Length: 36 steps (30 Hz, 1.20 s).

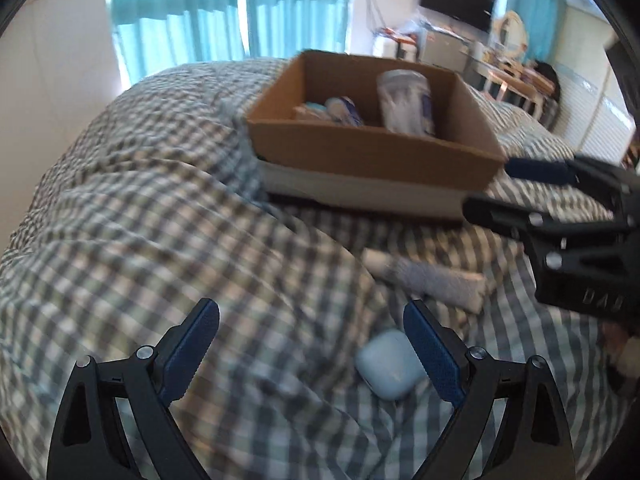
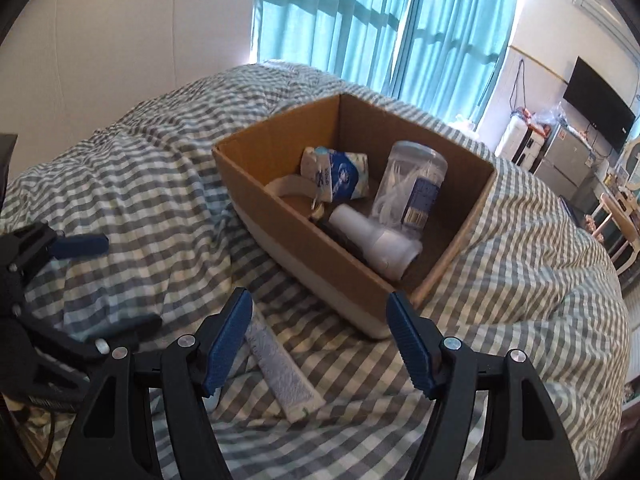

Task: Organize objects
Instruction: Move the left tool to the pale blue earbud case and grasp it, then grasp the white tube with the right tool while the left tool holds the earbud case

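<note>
A cardboard box (image 2: 280,216) sits on a checked duvet; it also shows in the left wrist view (image 1: 360,152). It holds a clear jar of floss picks (image 2: 408,188), a blue tissue pack (image 2: 340,174) and a white bottle (image 2: 380,244). My left gripper (image 1: 312,320) is open over the duvet, a pale blue earbud case (image 1: 388,364) just inside its right finger. A white tube (image 1: 432,278) lies beyond it. My right gripper (image 2: 320,316) is open and empty above the same tube (image 2: 284,372), near the box's front corner.
The checked duvet (image 1: 160,220) is rumpled into folds around the box. Teal curtains (image 2: 360,20) hang behind the bed. A wall TV (image 2: 600,104), a desk and cluttered furniture stand far right. My right gripper shows at the right edge of the left wrist view (image 1: 560,200).
</note>
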Tool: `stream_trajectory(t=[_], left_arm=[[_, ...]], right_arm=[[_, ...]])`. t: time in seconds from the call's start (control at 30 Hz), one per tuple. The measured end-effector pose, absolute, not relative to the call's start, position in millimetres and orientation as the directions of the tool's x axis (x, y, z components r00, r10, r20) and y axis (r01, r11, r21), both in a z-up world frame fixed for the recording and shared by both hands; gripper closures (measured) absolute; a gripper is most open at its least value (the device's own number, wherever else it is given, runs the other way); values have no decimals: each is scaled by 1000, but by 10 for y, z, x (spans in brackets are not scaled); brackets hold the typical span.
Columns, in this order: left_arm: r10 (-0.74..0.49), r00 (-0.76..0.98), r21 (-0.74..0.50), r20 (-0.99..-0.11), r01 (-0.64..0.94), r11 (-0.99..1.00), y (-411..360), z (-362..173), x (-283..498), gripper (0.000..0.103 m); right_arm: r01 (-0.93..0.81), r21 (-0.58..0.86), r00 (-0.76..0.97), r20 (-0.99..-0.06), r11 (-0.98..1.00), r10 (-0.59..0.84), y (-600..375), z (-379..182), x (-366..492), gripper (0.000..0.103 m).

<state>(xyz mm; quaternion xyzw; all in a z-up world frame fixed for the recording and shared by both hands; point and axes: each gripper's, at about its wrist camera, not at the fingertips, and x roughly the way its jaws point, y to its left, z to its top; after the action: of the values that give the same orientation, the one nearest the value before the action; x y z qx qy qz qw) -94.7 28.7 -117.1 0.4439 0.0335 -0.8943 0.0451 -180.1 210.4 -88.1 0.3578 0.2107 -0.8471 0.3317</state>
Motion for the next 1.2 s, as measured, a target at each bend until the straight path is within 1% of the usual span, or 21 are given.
stream_trajectory(t=[0.1,0.27,0.4,0.5,0.7,0.8,0.83,0.87,0.9,1.0,1.13,1.2], left_arm=[[-10,-601,-36,-799,65,-997,385,-1237,-893,10],[79,-522,-120,-850,46,-992,446,-1468,-937,31],[101,-481,-130,-871,27,-991,500,-1603,-979,31],[93,-446,-100,-890,-8,-995,608,-1710,-1012,31],[99,-396,-91,-913,-39,-995,706,-1852,-1094,31],[100,-399,-88,-911,-48,-995,720,-1849,-1061,31],[99,-405,-85,-909,-52,-995,724,-1842,-1040,33],[102,-409,-88,-907,-53,-995,719,-1837,-1027,43],[108,-409,-94,-906,-53,-994,704,-1826,-1013,44],[178,-402,-180,-898,-32,-983,581,-1767,-979,44],[320,-383,-360,-866,35,-932,283,-1606,-960,44],[340,-396,-390,-853,50,-919,176,-1507,-956,44]], right_arm=[[725,-104,-507,-750,-681,-425,2147,-868,-1723,33],[704,-88,-497,-770,-704,-400,2181,-953,-1748,33],[692,-84,-501,-771,-717,-393,2193,-975,-1756,33],[682,-92,-505,-776,-725,-377,2184,-998,-1765,33],[673,-96,-508,-781,-733,-363,2182,-1017,-1778,33],[666,-90,-505,-785,-740,-359,2193,-1029,-1793,34],[664,-89,-505,-785,-742,-358,2196,-1029,-1795,33],[663,-90,-506,-785,-743,-357,2197,-1032,-1793,33],[662,-93,-508,-785,-744,-354,2196,-1034,-1790,33],[657,-102,-513,-787,-747,-344,2194,-1043,-1785,33],[660,-111,-506,-796,-743,-331,2175,-1076,-1795,33],[668,-125,-499,-807,-733,-317,2128,-1111,-1794,33]])
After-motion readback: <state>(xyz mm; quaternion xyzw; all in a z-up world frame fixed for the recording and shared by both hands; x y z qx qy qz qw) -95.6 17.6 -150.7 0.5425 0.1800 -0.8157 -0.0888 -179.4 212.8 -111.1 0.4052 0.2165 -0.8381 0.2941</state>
